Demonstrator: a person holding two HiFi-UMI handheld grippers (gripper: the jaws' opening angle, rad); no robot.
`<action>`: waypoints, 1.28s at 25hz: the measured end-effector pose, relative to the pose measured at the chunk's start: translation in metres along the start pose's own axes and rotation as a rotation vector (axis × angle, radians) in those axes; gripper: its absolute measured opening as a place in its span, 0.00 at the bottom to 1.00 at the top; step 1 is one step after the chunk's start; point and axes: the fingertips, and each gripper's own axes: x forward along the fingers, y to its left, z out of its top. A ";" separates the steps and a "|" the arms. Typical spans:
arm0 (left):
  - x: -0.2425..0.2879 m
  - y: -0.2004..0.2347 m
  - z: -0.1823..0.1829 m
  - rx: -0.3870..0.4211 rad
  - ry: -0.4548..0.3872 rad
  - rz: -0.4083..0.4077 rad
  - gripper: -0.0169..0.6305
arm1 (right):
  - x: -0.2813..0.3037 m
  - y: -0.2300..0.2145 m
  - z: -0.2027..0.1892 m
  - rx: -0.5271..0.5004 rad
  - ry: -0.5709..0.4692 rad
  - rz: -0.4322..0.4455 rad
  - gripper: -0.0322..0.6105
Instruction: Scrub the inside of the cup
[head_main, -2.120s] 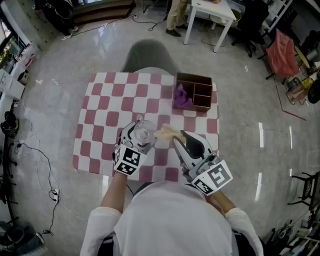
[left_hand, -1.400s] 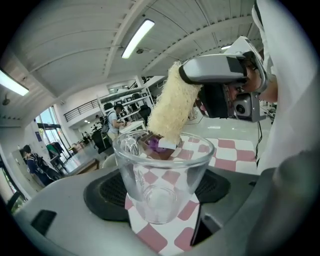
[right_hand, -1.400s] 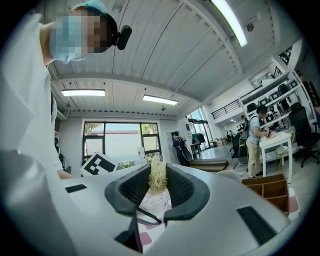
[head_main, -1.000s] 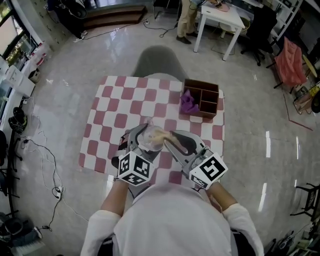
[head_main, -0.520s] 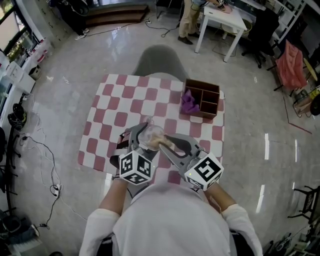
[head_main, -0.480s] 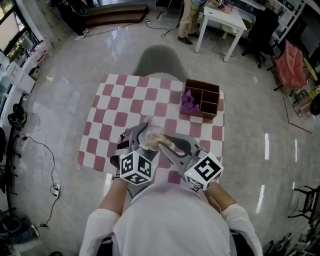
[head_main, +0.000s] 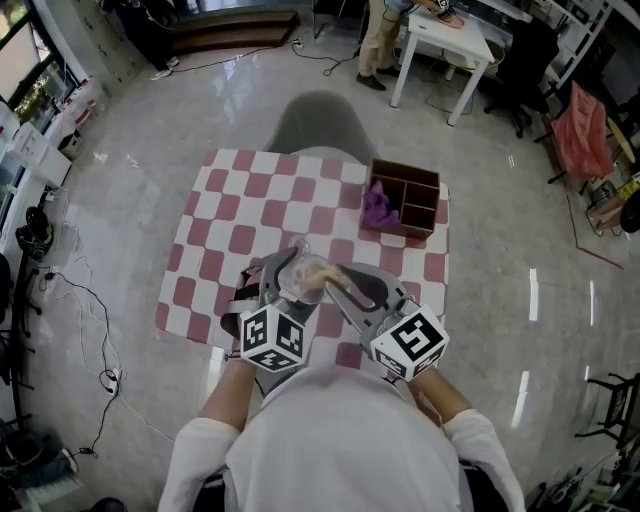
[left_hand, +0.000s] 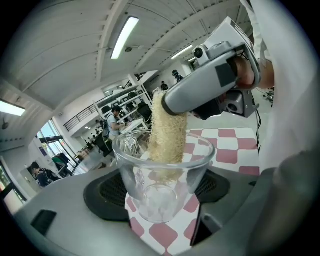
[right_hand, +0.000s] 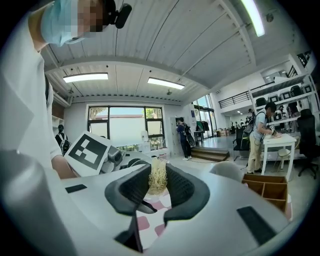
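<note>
A clear glass cup (left_hand: 160, 175) is clamped between the jaws of my left gripper (left_hand: 161, 197), tilted with its mouth up; in the head view the cup (head_main: 295, 275) hangs above the checkered table. My right gripper (right_hand: 157, 182) is shut on a pale fibrous loofah scrubber (right_hand: 157, 180). In the left gripper view the scrubber (left_hand: 167, 135) reaches down through the rim into the cup, its tip close to the bottom. In the head view the right gripper (head_main: 335, 283) meets the cup from the right, and the left gripper (head_main: 290, 283) holds it from below.
A red-and-white checkered table (head_main: 240, 210) lies below. A brown wooden compartment box (head_main: 412, 200) with a purple cloth (head_main: 377, 207) stands at its far right corner. A grey chair (head_main: 320, 125) sits behind the table. A white table and a standing person are farther back.
The cup was lifted and brought closer to me, and the scrubber went from beside the rim into the cup. Over the last half second the right gripper shifted only slightly.
</note>
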 end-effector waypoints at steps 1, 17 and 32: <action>0.001 0.002 -0.001 -0.005 0.001 0.004 0.61 | 0.000 0.001 -0.002 0.006 0.008 0.004 0.22; 0.003 -0.013 0.008 0.024 -0.012 -0.035 0.61 | 0.005 -0.001 0.007 -0.004 -0.026 -0.007 0.22; 0.004 -0.010 0.003 0.012 -0.005 -0.034 0.61 | 0.003 0.016 0.004 0.007 -0.009 0.023 0.21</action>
